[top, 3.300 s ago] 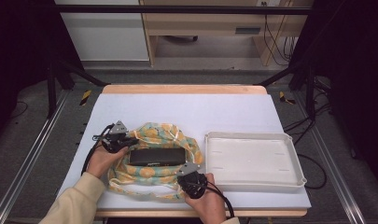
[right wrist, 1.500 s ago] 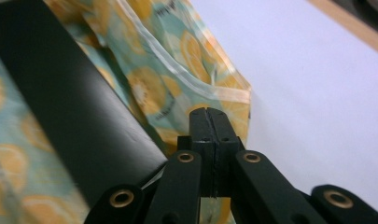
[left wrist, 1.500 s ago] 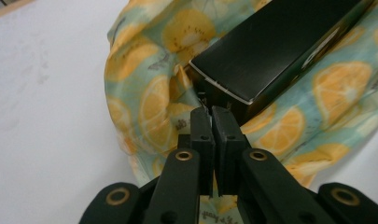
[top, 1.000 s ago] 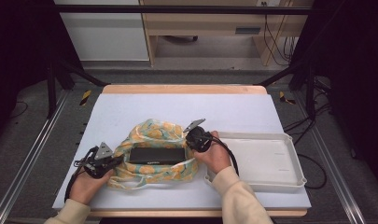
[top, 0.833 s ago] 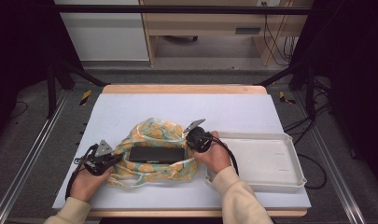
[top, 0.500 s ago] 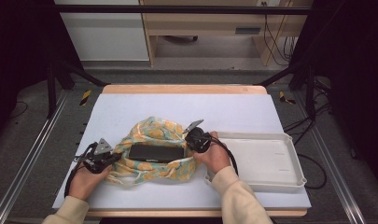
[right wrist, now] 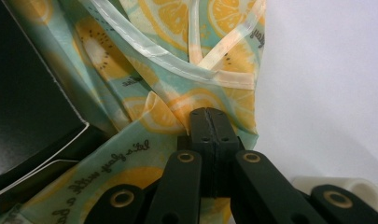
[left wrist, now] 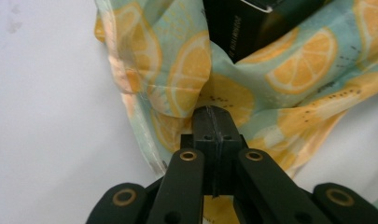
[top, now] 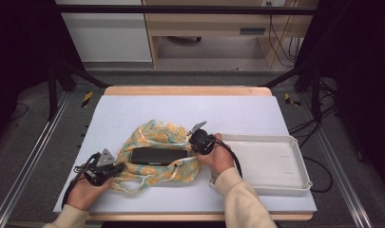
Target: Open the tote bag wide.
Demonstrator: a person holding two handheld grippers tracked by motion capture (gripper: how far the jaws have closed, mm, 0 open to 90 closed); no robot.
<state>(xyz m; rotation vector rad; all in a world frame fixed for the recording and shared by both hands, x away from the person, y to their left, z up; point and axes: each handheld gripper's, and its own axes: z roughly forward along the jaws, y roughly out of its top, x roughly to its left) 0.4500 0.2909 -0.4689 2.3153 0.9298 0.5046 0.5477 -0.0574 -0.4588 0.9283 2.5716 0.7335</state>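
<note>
— So, both clamped on the cloth [top: 158, 156], centre-left of the high view?
— Yes, left gripper [left wrist: 213, 122] and right gripper [right wrist: 210, 122] pinch its edges; pull unevenly and the black box [top: 158, 155] may slide out.

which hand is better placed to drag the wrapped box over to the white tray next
Right, probably. The right gripper is shut on the lemon-print cloth at the edge beside the white plastic tray, so it could pull the black box straight across. The left gripper pinches the cloth's far side and would have to push.
</note>
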